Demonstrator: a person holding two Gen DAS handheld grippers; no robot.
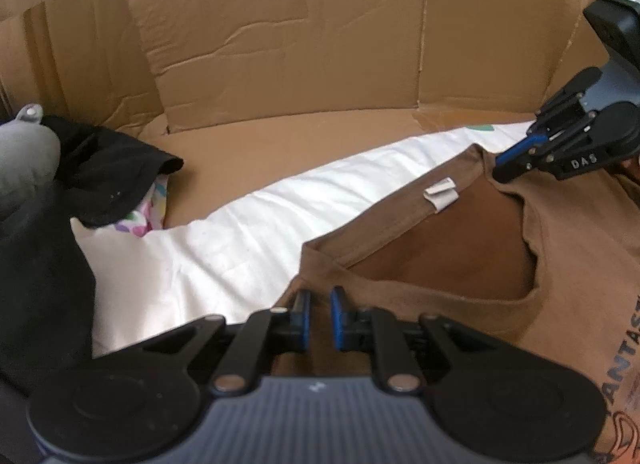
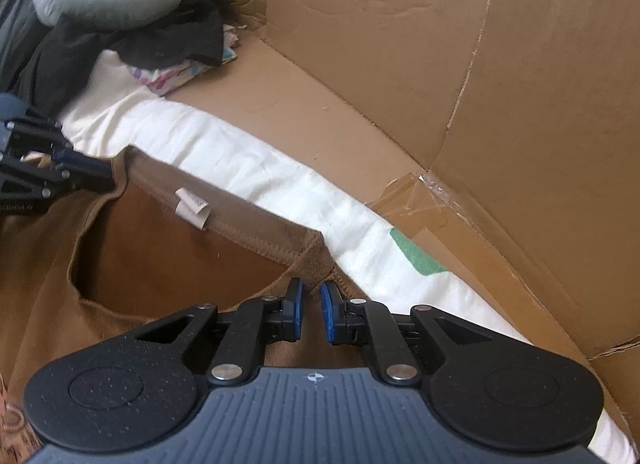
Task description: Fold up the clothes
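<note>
Brown T-shirt [image 1: 560, 264] on white sheet [image 1: 224, 240] — collar corners under both nearly-closed grippers, left [image 1: 319, 296] and right [image 2: 311, 288].

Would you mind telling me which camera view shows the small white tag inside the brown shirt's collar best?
The right wrist view: the tag sits nearer and sharper there, its curled lower end plain against the shirt collar. The left wrist view also shows the tag, but smaller, farther off and softer.
</note>
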